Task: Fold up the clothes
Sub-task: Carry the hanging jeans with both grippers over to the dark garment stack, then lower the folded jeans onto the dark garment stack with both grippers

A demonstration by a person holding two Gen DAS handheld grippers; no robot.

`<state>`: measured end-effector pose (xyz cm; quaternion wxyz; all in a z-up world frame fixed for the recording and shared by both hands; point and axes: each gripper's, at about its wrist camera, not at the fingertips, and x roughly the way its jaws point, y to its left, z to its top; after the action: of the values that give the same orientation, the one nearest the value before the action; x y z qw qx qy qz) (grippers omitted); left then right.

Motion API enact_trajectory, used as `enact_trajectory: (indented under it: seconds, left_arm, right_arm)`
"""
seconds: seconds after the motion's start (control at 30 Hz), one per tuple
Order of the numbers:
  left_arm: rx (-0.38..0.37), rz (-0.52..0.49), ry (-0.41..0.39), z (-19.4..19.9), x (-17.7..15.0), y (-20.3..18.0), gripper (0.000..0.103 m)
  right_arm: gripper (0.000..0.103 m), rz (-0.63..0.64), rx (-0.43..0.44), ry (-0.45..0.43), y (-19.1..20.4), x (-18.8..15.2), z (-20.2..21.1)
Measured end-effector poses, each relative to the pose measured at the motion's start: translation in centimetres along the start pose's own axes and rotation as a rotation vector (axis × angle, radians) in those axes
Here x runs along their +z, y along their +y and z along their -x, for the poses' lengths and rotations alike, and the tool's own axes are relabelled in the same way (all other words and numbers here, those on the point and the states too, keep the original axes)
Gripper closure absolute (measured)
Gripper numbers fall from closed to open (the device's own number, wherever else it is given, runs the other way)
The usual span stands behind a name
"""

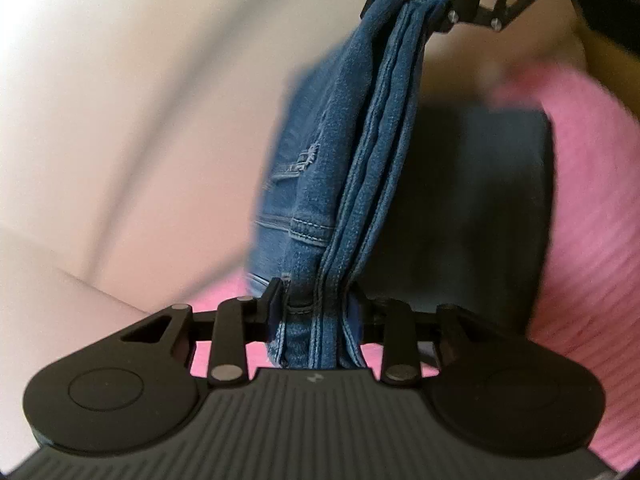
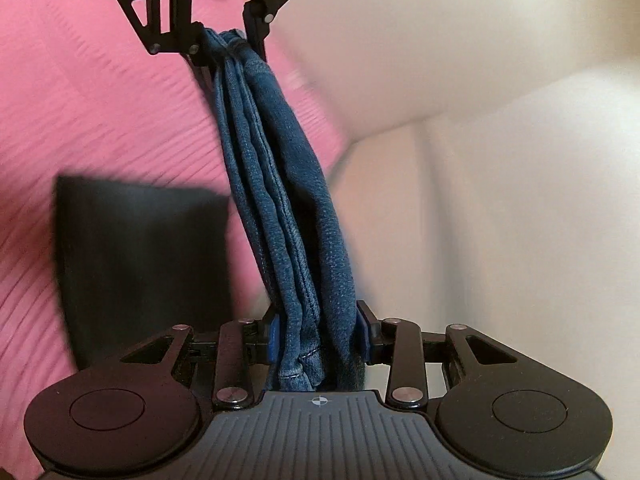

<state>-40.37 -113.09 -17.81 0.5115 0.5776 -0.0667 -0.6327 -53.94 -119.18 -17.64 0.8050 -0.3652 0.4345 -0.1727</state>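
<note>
The left gripper (image 1: 316,300) and the right gripper (image 2: 316,332) are each clamped on an opposite end of the folded jeans (image 1: 360,152), which hang stretched between them in the air, likely to keep the layers together while being carried. Below, toward 3 o'clock in the left view, a dark cloth (image 1: 460,216) lies on a pink blanket (image 1: 592,220).

Both tools (image 1: 318,300) (image 2: 316,328) clamped, facing.

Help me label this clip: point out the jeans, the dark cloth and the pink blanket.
jeans (image 1: 372,168), left wrist view, stacked folded edges.
dark cloth (image 2: 144,264), right wrist view, its middle.
pink blanket (image 2: 100,120), right wrist view, ribbed surface.
</note>
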Motion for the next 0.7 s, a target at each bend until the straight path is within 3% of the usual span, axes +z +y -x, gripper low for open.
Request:
enact_trajectory:
  seconds: [0.07,0.13,0.23,0.43,0.53,0.63,0.7]
  left_arm:
    - [-0.085,-0.038,0.034,-3.7,-1.1,-4.2,0.074]
    - [-0.094,-0.074,0.028,-5.0,-1.7,-6.9,0.074]
    - [-0.077,-0.094,-0.001,-4.7,-2.3,-7.4,0.074]
    - [-0.031,-0.137,-0.012,-4.2,-0.5,-5.9,0.074]
    - [-0.09,-0.141,0.009,-5.5,-0.5,-7.8,0.074]
    - [-0.041,-0.143,0.014,-5.7,-0.6,-9.8,0.074]
    - [-0.042,-0.105,0.023,-5.4,-0.7,-9.1,0.073]
  right_arm:
    - [0.068,-0.013,0.083,0.048,3.5,-2.5,-3.4]
    - [0.068,-0.027,0.132,0.075,5.6,-4.1,-4.6]
    - [0.067,-0.051,0.158,0.085,7.1,-6.0,-4.5]
    - [0.067,-0.139,0.16,0.085,7.7,-2.3,-3.9]
    - [0.067,-0.113,0.16,0.095,8.5,-2.6,-4.1]
    - [0.065,-0.091,0.162,0.111,9.1,-3.1,-4.4]
    - [0.057,-0.075,0.163,0.121,9.5,-3.4,-4.5]
